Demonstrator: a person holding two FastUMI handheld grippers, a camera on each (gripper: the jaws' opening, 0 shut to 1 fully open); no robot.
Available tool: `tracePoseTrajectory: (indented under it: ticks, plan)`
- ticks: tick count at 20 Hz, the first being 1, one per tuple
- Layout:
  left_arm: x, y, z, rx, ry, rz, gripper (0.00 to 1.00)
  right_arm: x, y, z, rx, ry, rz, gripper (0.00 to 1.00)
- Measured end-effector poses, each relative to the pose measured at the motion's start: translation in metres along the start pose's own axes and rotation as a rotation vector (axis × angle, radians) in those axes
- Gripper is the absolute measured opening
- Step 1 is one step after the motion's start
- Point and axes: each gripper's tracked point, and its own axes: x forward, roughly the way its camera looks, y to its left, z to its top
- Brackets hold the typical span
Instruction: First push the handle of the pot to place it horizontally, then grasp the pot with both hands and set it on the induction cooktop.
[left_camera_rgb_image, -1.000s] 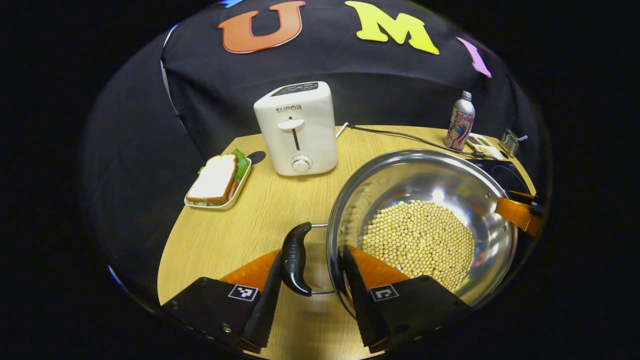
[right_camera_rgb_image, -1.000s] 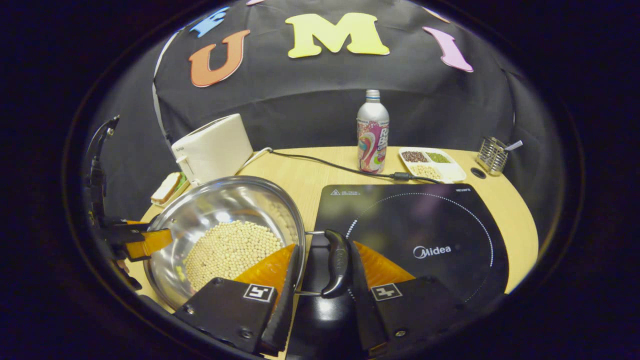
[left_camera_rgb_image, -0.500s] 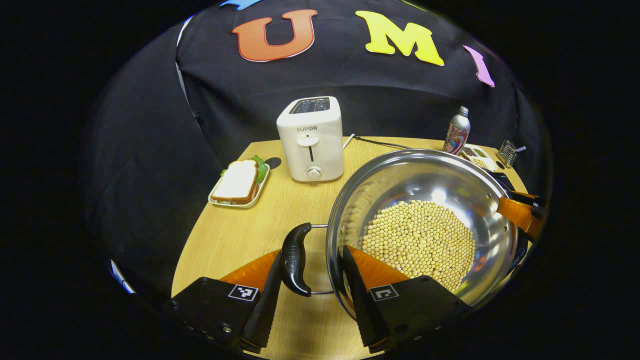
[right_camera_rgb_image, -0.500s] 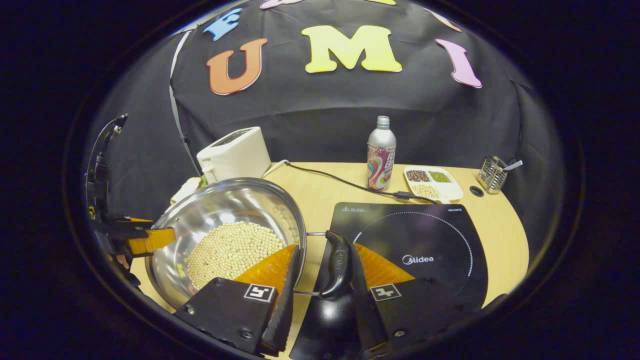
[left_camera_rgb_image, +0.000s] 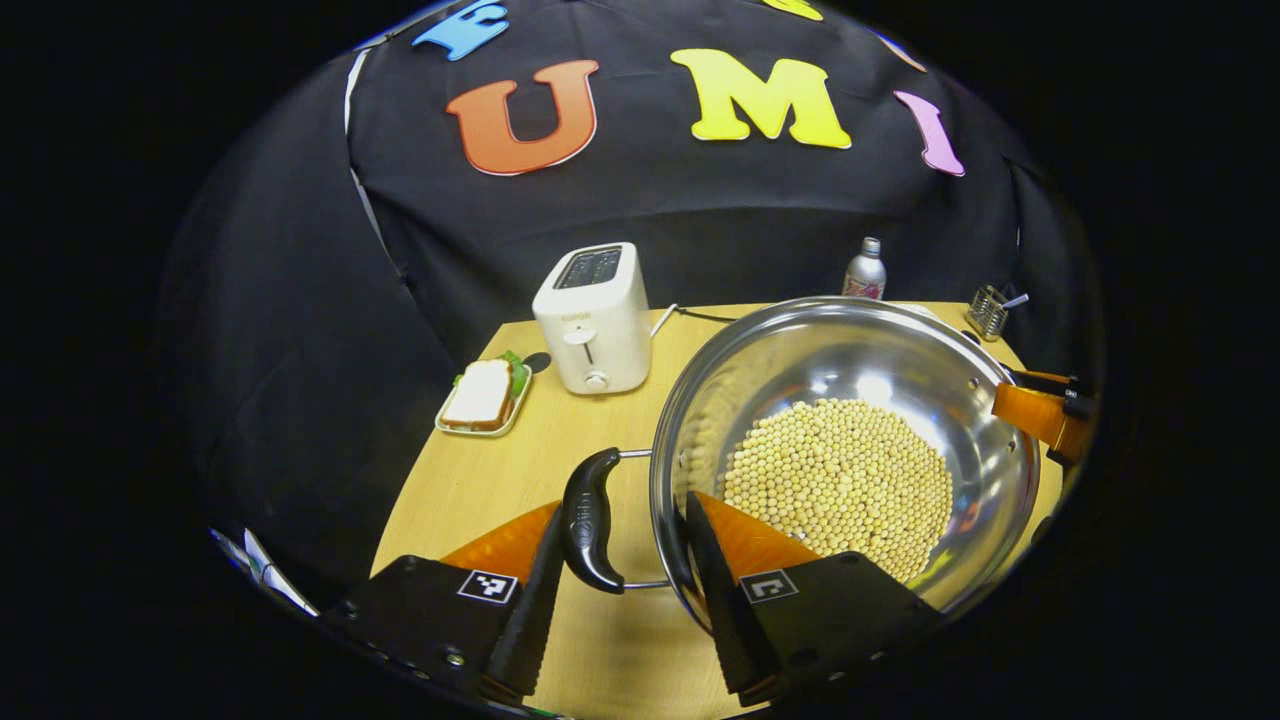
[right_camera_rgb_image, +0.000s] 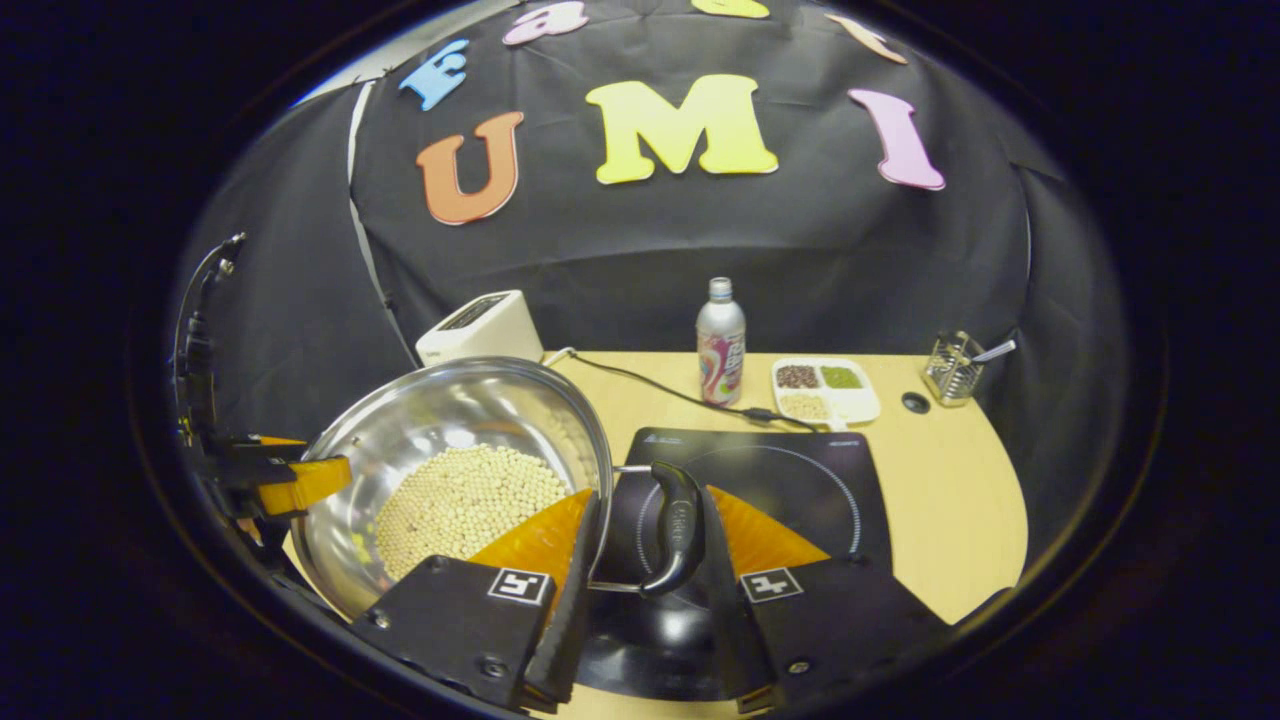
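A: While we hold the pot (left_camera_rgb_image: 850, 450) up off the table (left_camera_rgb_image: 470, 480), with the cooktop (right_camera_rgb_image: 800, 480) below and to its right, the worst outcome we can see is a tilt: if one hand rises faster, the soybeans (left_camera_rgb_image: 840, 485) slide to the low side and may spill over the rim.

B: Agreed. Our left gripper (left_camera_rgb_image: 620, 580) straddles the left handle (left_camera_rgb_image: 588, 518). The outer finger presses its black grip, while the inner one sits on the pot's rim side, so we judge it clamped on the handle.

A: Our right gripper (right_camera_rgb_image: 640, 590) does the same on the right handle (right_camera_rgb_image: 678, 525), fingers tight on either side. A slip there would drop the pot onto the glass.

B: Setting it down off-centre is the other risk; the cord (right_camera_rgb_image: 660, 385) runs just behind the cooktop and could snag.

A: Now containers, largest first. Our pot holds a bed of soybeans across its bottom.

B: Next comes the divided tray (right_camera_rgb_image: 825, 388), with dark, green and pale grains in separate sections. On the small dish (left_camera_rgb_image: 485, 412) lies a sandwich (left_camera_rgb_image: 482, 392).

A: Last, the wire holder (right_camera_rgb_image: 952, 368) has a utensil poking out.
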Motion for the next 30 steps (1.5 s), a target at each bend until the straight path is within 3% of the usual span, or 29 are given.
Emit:
tracePoseTrajectory:
  ticks: [10,13,16,30]
  plan:
    - [-0.005,-0.103,0.04,0.053,-0.041,-0.077,0.65,-0.036,-0.107,0.023,0.032,-0.047,-0.076,0.56]
    - [0.003,-0.131,0.05,0.068,-0.047,-0.096,0.66,-0.038,-0.137,0.028,0.036,-0.056,-0.101,0.53]
    - [0.013,-0.153,0.056,0.073,-0.044,-0.11,0.66,-0.034,-0.16,0.032,0.039,-0.051,-0.117,0.56]
    - [0.083,-0.196,0.037,0.079,0.014,-0.15,0.66,0.025,-0.209,0.001,0.051,0.011,-0.141,0.53]
